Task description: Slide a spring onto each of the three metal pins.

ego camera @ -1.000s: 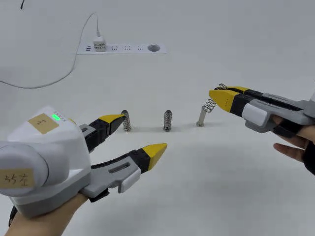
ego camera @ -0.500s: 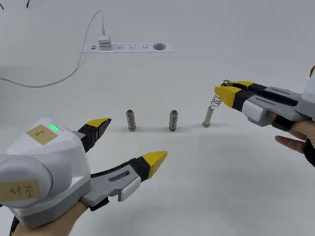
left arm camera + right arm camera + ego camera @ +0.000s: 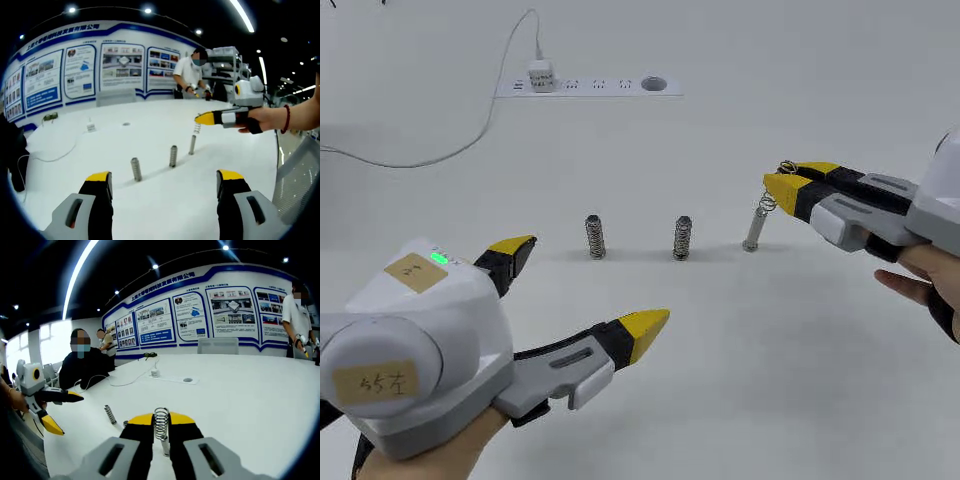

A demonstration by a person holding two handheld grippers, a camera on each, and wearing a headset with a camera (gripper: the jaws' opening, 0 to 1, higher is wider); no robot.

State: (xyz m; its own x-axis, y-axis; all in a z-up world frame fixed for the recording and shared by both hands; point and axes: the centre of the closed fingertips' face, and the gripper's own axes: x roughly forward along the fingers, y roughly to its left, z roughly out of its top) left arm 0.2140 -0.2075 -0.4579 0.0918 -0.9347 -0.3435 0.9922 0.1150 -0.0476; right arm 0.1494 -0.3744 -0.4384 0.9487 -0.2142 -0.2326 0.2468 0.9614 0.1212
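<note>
Three metal pins stand in a row on the white table (image 3: 740, 380). The left pin (image 3: 594, 237) and the middle pin (image 3: 682, 238) each carry a spring. The right pin (image 3: 754, 230) is bare along its shaft. My right gripper (image 3: 776, 184) is shut on a spring (image 3: 768, 202), which hangs tilted with its lower end at that pin's top. In the right gripper view the spring (image 3: 160, 422) stands between the shut jaws, just above the pin (image 3: 164, 445). My left gripper (image 3: 584, 286) is open and holds nothing, in front of and left of the left pin (image 3: 135, 169).
A white power strip (image 3: 590, 87) with a plugged-in charger lies at the back of the table, and its cable (image 3: 470, 140) curves off to the left. Beyond the table, people sit and stand (image 3: 80, 365). Bare tabletop lies in front of the pins.
My left gripper has drawn back to the left, away from the left pin. The right gripper has brought the spring's lower end closer to the right pin's top. The head camera has shifted.
</note>
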